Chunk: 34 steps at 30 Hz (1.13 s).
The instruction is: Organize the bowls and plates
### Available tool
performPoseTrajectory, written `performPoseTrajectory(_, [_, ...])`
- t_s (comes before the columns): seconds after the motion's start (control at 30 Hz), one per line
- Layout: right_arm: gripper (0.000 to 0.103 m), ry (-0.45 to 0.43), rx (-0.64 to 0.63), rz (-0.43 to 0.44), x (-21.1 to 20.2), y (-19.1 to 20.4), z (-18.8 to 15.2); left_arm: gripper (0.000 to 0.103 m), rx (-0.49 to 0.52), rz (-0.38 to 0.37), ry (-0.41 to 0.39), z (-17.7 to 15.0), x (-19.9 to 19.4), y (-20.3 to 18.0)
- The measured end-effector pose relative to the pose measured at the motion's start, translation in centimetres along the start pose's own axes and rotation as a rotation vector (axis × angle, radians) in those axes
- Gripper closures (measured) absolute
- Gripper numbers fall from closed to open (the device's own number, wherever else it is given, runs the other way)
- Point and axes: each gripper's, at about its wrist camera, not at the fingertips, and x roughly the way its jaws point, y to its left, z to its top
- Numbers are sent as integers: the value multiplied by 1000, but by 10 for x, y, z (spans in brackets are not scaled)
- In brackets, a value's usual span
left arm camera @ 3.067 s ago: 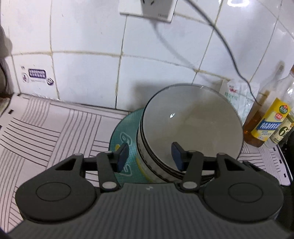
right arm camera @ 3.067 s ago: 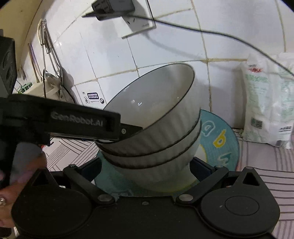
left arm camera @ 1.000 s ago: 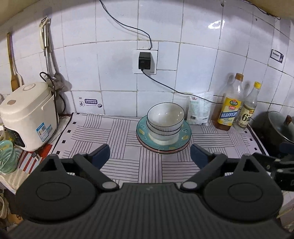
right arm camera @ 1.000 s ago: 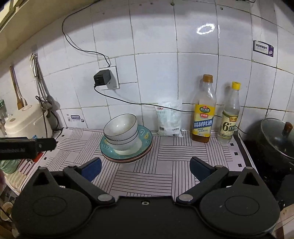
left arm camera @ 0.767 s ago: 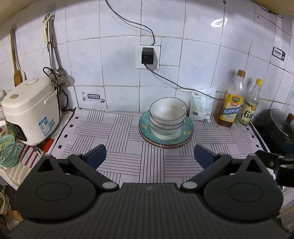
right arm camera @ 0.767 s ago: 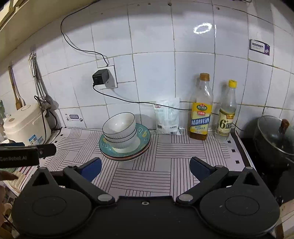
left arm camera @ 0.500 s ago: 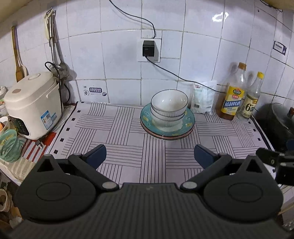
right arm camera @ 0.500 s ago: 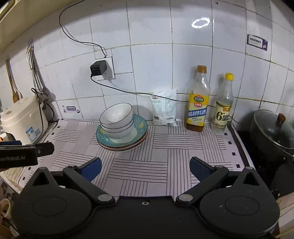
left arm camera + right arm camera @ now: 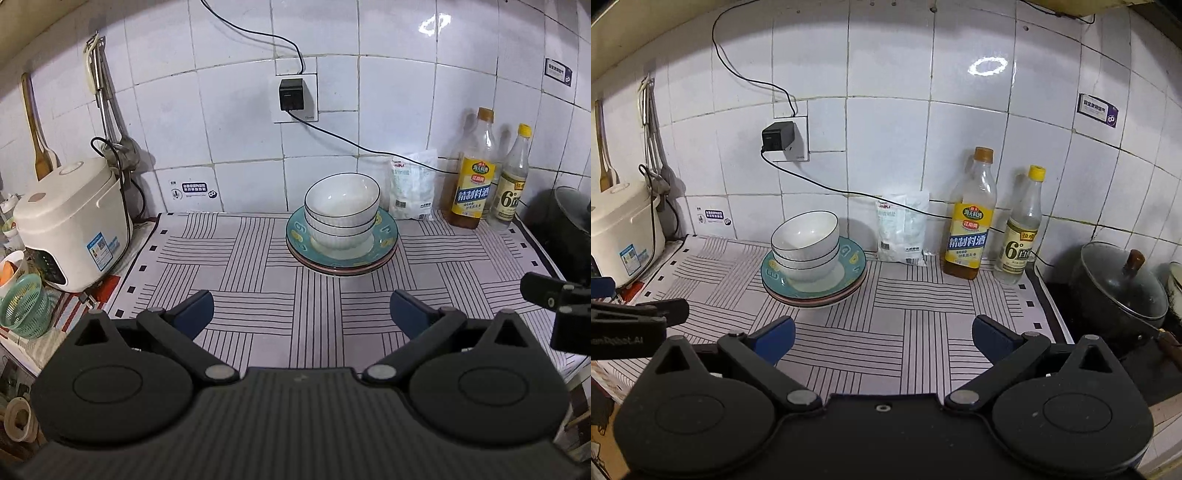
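Standing nested on the plates (image 9: pixel 384 242), the white bowls (image 9: pixel 341 206) are untouched; left gripper (image 9: pixel 301 314) and right gripper (image 9: pixel 882 338) hover well apart, fingers wide, empty.

White glazed wall tiles (image 9: pixel 243 122) back the counter, its striped white mat (image 9: pixel 923 314) spread flat; a ring-lamp glare (image 9: pixel 988 67) at one o'clock.

Three seconds back the left gripper (image 9: pixel 301 314) had its blue pads pinched on the rim of the top white ribbed ceramic bowl (image 9: pixel 341 201), and the right gripper (image 9: pixel 882 338) flanked the bowl stack; now both have spread wide and pulled well back, and the top bowl sits level, no longer tilted
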Motion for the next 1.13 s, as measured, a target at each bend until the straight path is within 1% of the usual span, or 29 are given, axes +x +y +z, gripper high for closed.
performPoseTrajectory(0.23, [0,-4,26,8,2,2,-7,0,5,-10,3,0,2,3])
performPoseTrajectory(0.43, [0,8,36,23,5,5,-12,0,24,-3,0,0,2,3])
performPoseTrajectory(0.7, [0,6,59,21,6,5,-13,0,52,-15,-8,-2,0,-3])
performPoseTrajectory(1.13, [0,-2,74,36,2,4,-13,0,55,-26,-1,-4,-6,-2])
